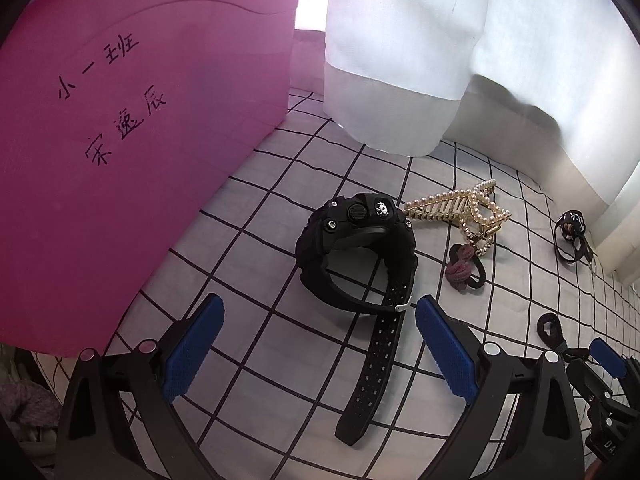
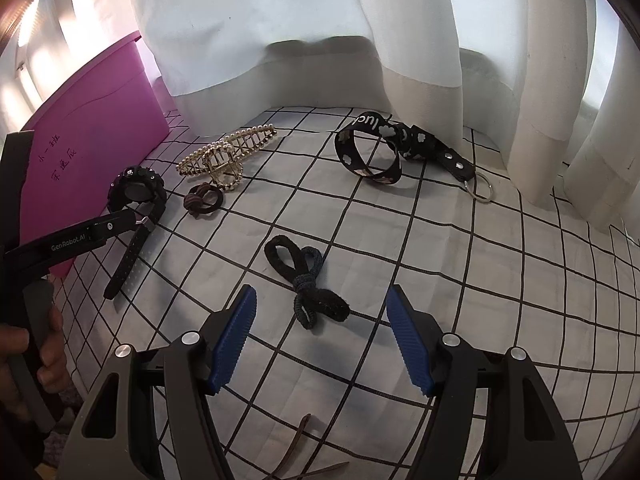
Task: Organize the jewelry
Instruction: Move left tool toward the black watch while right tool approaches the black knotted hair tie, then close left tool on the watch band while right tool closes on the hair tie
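A black watch [image 1: 360, 248] lies on the checked sheet; its strap runs toward me between the fingers of my open left gripper [image 1: 318, 322], which is empty. It also shows in the right wrist view [image 2: 136, 196]. A gold pearl hair claw [image 1: 460, 210] [image 2: 224, 156] and a maroon hair tie [image 1: 464, 266] [image 2: 202, 200] lie just beyond it. My right gripper [image 2: 322, 312] is open and empty, just short of a knotted black hair tie [image 2: 306, 280]. A black flower-print strap with a key ring [image 2: 396, 148] lies further back.
A magenta box [image 1: 120, 152] [image 2: 92, 128] with handwritten characters stands at the left. White curtains [image 2: 320, 20] hang along the back. The checked sheet [image 2: 500, 280] covers the surface. A thin brown band [image 2: 296, 444] lies near the front edge.
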`<action>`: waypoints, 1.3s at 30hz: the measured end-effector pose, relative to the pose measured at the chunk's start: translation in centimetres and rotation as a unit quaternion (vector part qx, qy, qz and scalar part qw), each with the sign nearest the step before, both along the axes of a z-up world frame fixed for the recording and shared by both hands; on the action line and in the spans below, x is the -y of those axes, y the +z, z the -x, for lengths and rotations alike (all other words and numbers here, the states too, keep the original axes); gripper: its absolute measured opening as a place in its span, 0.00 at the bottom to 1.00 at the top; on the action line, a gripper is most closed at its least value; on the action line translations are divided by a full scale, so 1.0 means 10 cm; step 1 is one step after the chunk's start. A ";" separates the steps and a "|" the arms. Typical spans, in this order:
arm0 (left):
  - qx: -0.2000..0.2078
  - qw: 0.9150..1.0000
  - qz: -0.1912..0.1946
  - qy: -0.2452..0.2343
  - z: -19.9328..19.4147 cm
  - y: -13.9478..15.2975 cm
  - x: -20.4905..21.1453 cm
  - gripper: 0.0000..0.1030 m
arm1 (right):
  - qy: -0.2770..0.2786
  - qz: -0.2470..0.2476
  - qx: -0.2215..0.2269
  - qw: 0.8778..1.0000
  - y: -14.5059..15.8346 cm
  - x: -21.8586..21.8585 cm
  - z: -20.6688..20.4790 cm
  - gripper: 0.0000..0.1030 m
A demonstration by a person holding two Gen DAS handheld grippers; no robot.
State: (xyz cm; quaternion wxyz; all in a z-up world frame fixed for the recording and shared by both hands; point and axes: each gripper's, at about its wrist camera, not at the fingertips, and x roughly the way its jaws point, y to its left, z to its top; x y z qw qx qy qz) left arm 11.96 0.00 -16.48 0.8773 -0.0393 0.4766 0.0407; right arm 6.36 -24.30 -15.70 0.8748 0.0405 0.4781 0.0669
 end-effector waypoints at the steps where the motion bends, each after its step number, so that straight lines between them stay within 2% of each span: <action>1: 0.000 1.000 0.000 -0.002 -0.01 -0.02 0.01 0.92 | 0.000 0.003 -0.001 1.000 -0.01 -0.01 -0.01 0.63; 7: -0.001 1.000 -0.007 -0.012 -0.08 -0.10 0.08 0.92 | 0.001 0.013 -0.004 1.000 -0.05 -0.04 -0.07 0.63; 26: -0.016 1.000 -0.013 -0.001 -0.36 -0.23 0.08 0.92 | -0.006 0.057 -0.005 0.998 -0.16 -0.17 -0.24 0.63; 39: -0.003 1.000 -0.021 0.007 -0.49 -0.26 0.09 0.94 | -0.003 0.078 0.007 0.997 -0.19 -0.24 -0.32 0.63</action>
